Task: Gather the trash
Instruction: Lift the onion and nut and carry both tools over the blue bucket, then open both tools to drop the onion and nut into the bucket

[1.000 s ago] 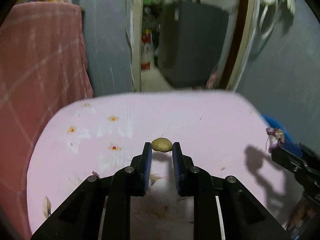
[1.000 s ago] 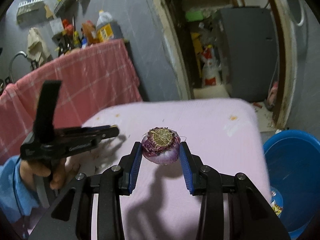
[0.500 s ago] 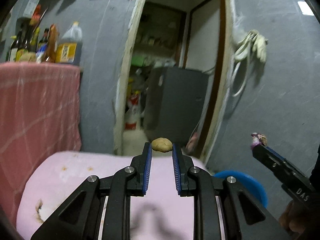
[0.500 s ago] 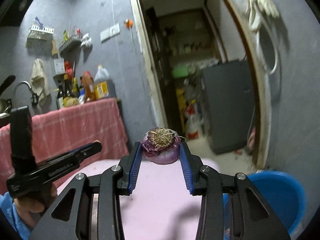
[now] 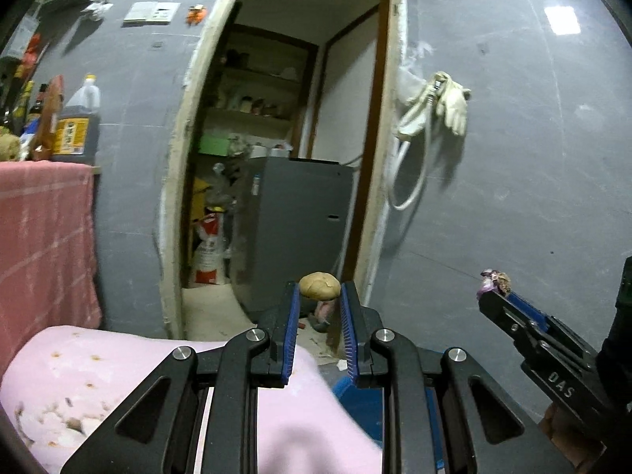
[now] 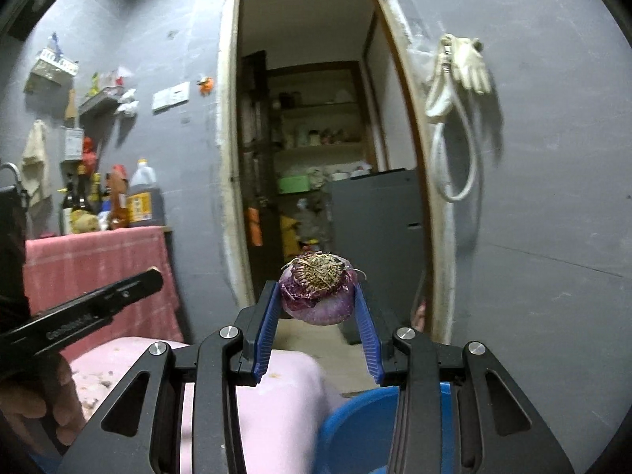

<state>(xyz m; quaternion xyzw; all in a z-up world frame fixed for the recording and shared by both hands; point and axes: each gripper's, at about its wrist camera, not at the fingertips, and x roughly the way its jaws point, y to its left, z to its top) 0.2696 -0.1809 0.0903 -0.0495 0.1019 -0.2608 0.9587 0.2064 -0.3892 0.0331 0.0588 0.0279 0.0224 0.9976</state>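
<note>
You are working in dim, cool indoor light. A bright ceiling panel glows at the upper right of the left wrist view, and the hanging gloves and hose cast soft shadows to their right on the grey wall. The doorway falls off into murk. Fisheye bending bows the door frame, black vignette fills the corners, and the pink desk cover is smeared and soft.

Two near-level wrist views — side by side, seemingly — sharing doorway ahead.
</note>
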